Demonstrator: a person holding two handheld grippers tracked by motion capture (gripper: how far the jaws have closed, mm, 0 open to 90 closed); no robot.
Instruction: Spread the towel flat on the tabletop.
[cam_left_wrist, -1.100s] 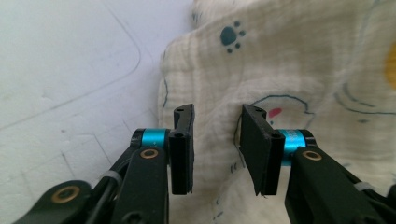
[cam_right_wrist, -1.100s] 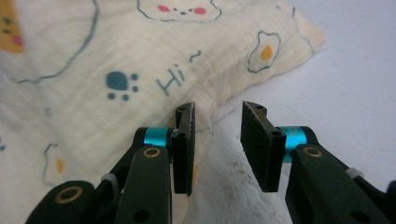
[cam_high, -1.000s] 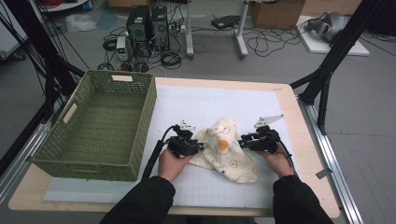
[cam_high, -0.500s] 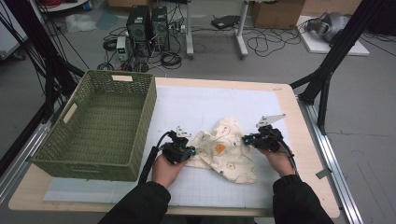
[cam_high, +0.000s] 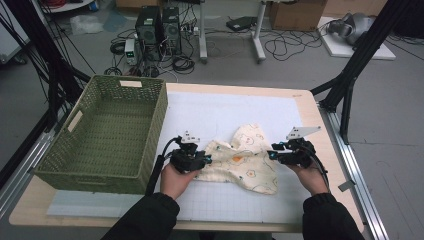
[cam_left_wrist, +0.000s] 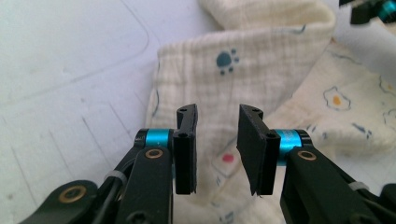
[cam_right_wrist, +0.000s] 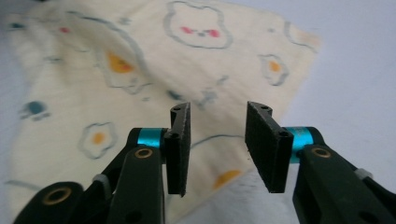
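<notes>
High view: you have one cream printed cloth (cam_high: 242, 160) lying crumpled on the white mat (cam_high: 225, 110) of the table (cam_high: 310, 115), near the front edge and between your two hands. One green woven basket (cam_high: 107, 130) stands to its left. You hold two tools: the left tool (cam_high: 200, 159) sits at the cloth's left edge, the right tool (cam_high: 274, 153) at its right edge. From here you cannot tell the jaw gaps; your forearms are cut off at the bottom edge.

Left gripper view: your left tool (cam_left_wrist: 217, 144) has just been opening; its two jaws stand apart with nothing pinched between them. The cloth (cam_left_wrist: 243, 70) lies beneath and beyond, showing one blue paw print and one fried-egg print. The other tool is cut off at the top right corner.

Right gripper view: your right tool (cam_right_wrist: 217, 144) has likewise just been opening; its two pads hang parted above the cloth (cam_right_wrist: 140, 84), gripping nothing. One bear face and several egg prints show; the far prints are blurred.
</notes>
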